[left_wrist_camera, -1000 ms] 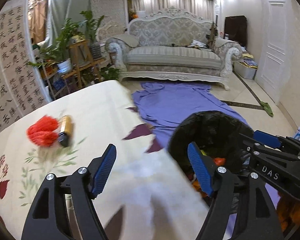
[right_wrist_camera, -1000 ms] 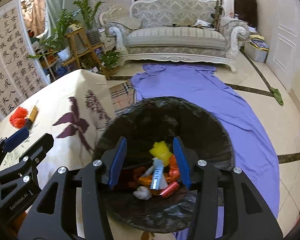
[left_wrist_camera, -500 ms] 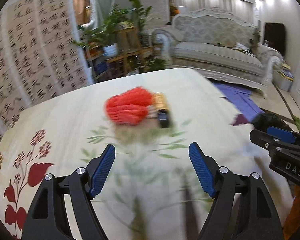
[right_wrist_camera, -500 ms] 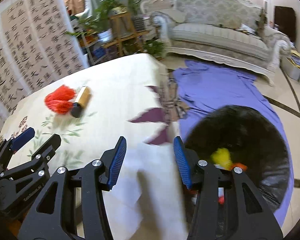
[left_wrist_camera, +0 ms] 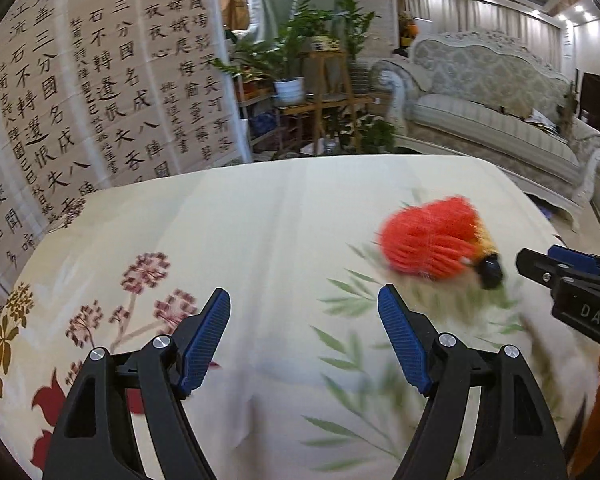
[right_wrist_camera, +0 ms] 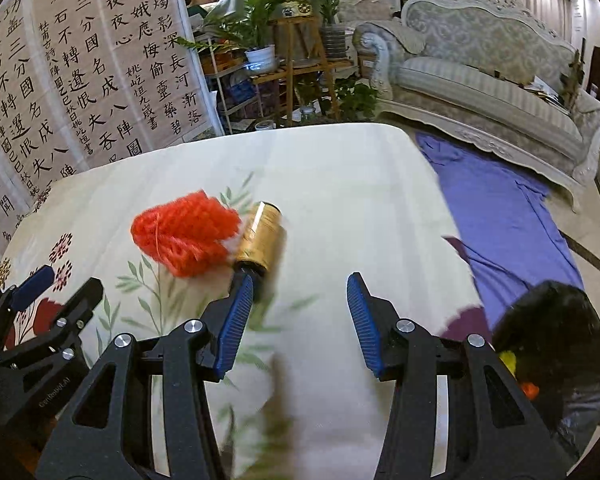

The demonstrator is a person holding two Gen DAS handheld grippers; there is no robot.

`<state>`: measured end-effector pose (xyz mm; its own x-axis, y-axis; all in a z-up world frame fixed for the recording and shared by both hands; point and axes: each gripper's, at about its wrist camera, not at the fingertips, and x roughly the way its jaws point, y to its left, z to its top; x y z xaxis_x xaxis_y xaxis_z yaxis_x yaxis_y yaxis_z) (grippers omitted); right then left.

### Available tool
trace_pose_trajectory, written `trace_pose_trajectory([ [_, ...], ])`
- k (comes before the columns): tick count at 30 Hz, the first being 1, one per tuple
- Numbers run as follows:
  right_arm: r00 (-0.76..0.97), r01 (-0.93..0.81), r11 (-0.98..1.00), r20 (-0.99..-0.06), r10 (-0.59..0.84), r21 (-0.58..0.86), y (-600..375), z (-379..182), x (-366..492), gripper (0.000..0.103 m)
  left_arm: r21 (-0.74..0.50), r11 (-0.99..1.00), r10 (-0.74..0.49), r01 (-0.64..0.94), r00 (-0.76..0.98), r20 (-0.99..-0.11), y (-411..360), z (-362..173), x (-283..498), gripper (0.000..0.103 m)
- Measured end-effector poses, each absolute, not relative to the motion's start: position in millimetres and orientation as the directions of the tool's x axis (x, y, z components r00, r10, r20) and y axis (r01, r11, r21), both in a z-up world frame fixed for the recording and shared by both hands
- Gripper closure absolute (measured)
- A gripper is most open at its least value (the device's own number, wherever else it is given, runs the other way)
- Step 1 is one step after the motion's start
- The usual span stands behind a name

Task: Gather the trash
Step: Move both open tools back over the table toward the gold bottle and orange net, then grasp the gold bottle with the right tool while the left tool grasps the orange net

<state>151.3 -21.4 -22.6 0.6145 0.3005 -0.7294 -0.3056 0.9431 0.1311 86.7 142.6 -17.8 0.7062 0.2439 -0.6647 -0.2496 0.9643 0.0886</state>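
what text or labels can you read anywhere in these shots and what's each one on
"DAS" in white on the black body of the right gripper, seen in the left wrist view; the word runs off the frame edge.
Faint grey lettering on the left gripper body in the right wrist view: too blurred to read.
Columns of large black brush calligraphy, including "功盖三分國" and "名成八陣圖", on the folding screen.
Smaller columns between them: too small to read surely.

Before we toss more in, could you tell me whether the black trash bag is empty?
Not empty: the black trash bag beside the table gapes open, showing yellow and orange pieces inside.
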Motion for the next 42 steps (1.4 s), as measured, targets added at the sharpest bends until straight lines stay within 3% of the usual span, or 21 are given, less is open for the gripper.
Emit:
trace_pose_trajectory([
  [12, 0.588, -0.317, 0.942, -0.757, 0.284, 0.108, 11, -31, 185, 0.057, 0.059, 0.961, 0.237, -0.27, 0.692, -0.682, 165, -20, 102, 0.028],
  [17, 0.569, -0.327, 0.94, -0.774, 0.279, 0.098, 16, -39, 189, 0.08, 0.043, 0.968, 0.208, -0.245, 0.7, -0.683, 157, -19, 105, 0.027],
  [30, 0.592, -0.271, 0.958, -0.77, 0.239, 0.089, -25, -43, 180, 0.08, 0.048, 0.986, 0.15, -0.161, 0.711, -0.687, 123, -19, 109, 0.025],
  [42, 0.586, -0.271, 0.955, -0.766, 0.264, 0.122, -34, -45, 176, 0.08, 0.127, 0.988, 0.148, -0.083, 0.718, -0.68, 93, -20, 131, 0.021],
])
